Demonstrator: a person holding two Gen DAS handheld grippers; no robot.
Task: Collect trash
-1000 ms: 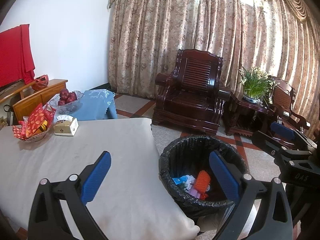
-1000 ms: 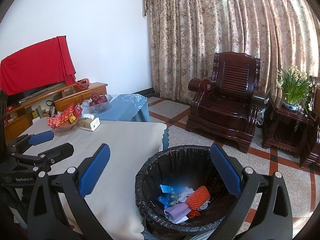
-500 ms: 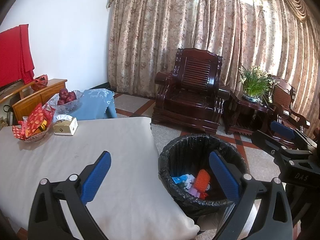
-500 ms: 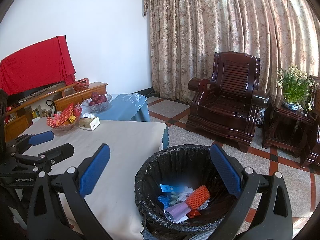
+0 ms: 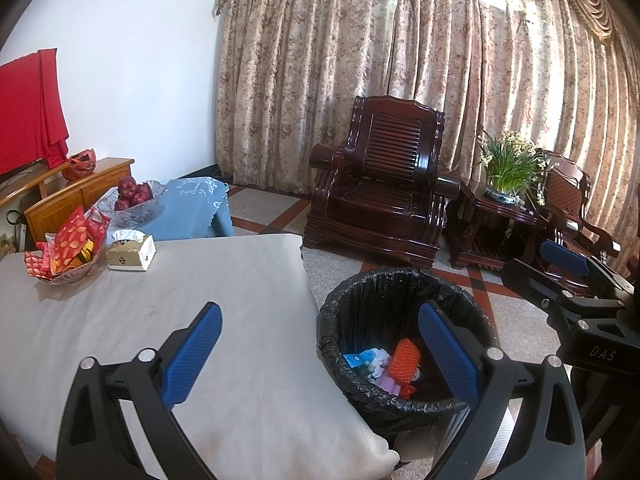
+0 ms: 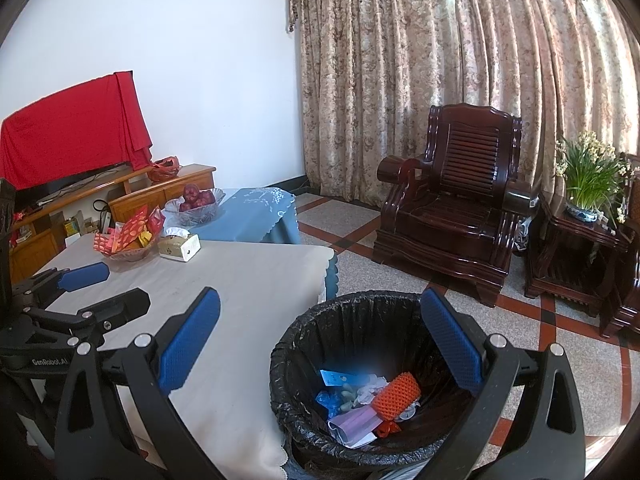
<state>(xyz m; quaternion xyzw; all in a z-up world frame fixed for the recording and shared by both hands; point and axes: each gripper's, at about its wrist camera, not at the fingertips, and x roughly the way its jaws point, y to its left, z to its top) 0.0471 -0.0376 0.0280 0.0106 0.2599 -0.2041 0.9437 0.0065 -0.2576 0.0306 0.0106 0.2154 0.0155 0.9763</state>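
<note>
Nothing moved, bin point(image 6: 360, 360) beside table point(image 6: 248, 280), armchair point(image 6: 452, 216) beyond

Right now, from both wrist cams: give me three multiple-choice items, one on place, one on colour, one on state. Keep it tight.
1. Where does the trash bin stand?
A. on the table
B. on the floor beside the table
C. on the armchair

2. What colour is the mesh sleeve in the bin?
A. orange
B. green
C. black

3. How are the right tongs?
A. shut on paper
B. shut, empty
C. open, empty

Key:
1 B, the bin sits on the tiles at the table's corner.
2 A, the sleeve is orange among the pale scraps.
3 C, the blue pads stand wide apart with nothing between them.
</note>
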